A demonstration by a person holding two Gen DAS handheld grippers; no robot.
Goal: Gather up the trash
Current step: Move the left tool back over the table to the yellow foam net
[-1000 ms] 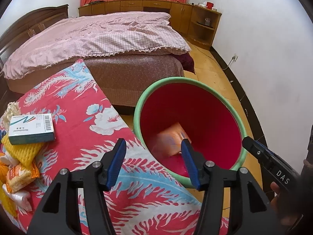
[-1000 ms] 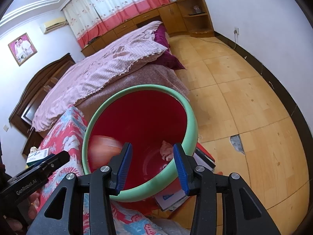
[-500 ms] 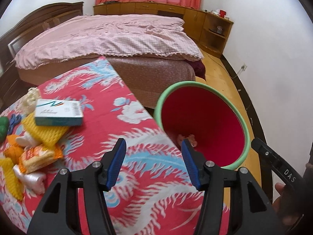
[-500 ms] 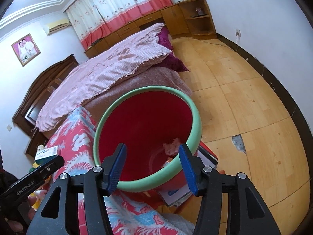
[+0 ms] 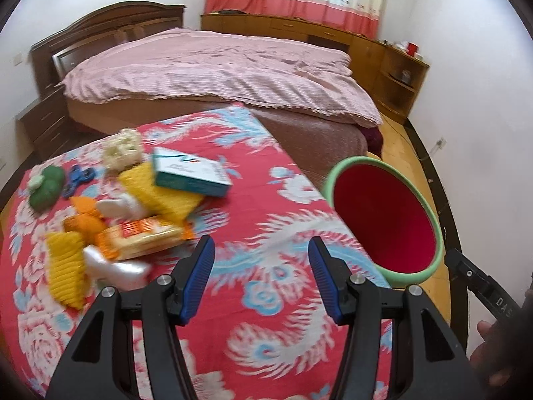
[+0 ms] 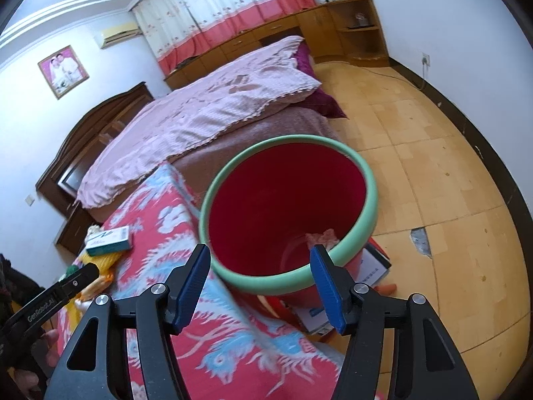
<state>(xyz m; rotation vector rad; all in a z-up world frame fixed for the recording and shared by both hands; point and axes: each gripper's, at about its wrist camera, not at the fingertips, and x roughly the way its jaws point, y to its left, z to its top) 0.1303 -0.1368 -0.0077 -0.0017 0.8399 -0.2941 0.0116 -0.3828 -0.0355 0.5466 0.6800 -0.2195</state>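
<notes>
- Left gripper (image 5: pixel 261 278), lower centre, fingers spread wide, empty, above the red floral cloth (image 5: pixel 266 200).
- Right gripper (image 6: pixel 260 281), likewise wide and empty, before the green-rimmed red bin (image 6: pixel 366 180).
- Trash pile (image 5: pixel 133 200) mid-left.

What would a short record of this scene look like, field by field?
place: bedroom, table with red floral cloth
bin: red bucket with green rim, beside the table
in bin: something pinkish
still on table: teal-and-white box, orange packet, yellow foam nets
left gripper: open, empty
right gripper: open, empty, over the bucket's near rim
</notes>
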